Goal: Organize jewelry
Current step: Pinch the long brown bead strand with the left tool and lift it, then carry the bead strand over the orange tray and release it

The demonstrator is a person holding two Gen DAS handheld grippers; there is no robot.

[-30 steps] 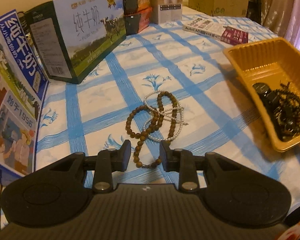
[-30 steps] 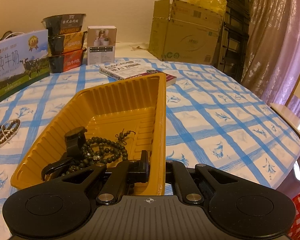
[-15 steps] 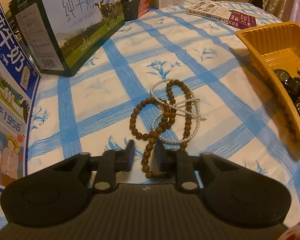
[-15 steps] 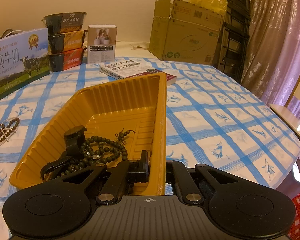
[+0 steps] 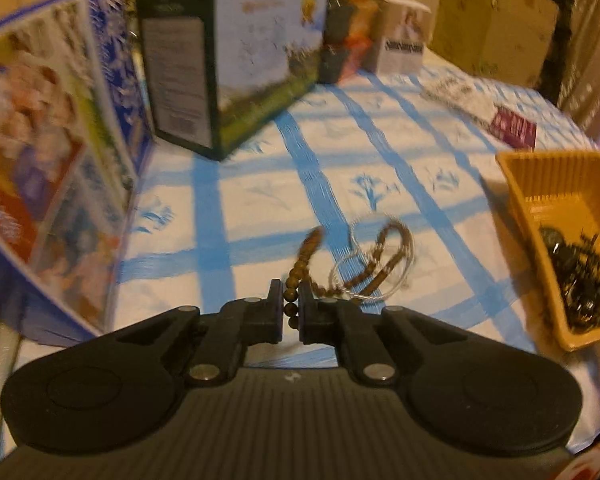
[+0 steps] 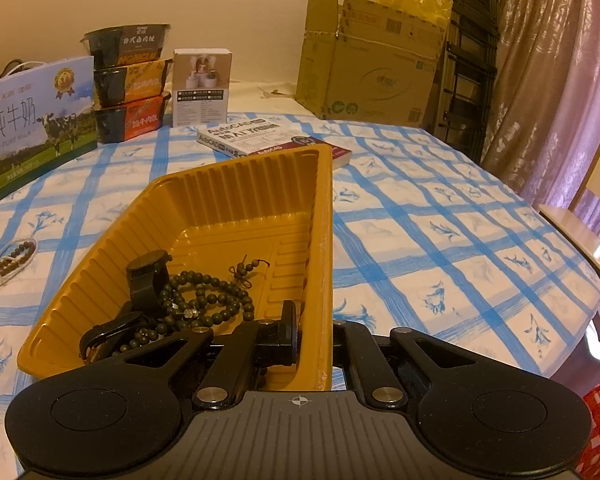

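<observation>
My left gripper [image 5: 291, 304] has its jaws closing on a brown wooden bead strand [image 5: 384, 256], with a few beads pinched between the pads. The strand trails forward, lifted off the blue-checked cloth, and a white pearl strand [image 5: 364, 276] is tangled with it. In the right wrist view the same beads [image 6: 14, 256] show at the far left. My right gripper [image 6: 316, 332] is shut on the near right wall of the orange plastic tray [image 6: 240, 184], its right finger hidden behind that wall. Dark beads [image 6: 216, 300] and a black watch-like piece [image 6: 146, 276] lie in the tray [image 5: 540, 184].
A milk carton box [image 5: 244, 60] and a printed gift box [image 5: 48, 152] stand to the left of the beads. A book [image 6: 268, 140], stacked food bowls [image 6: 128, 84] and cardboard boxes [image 6: 372, 64] sit farther back. A chair [image 6: 580, 224] stands at the right table edge.
The left gripper closed on the brown bead strand and pulled it up and back, dragging the pearl strand along; its view is now blurred. The right gripper and tray have not moved.
</observation>
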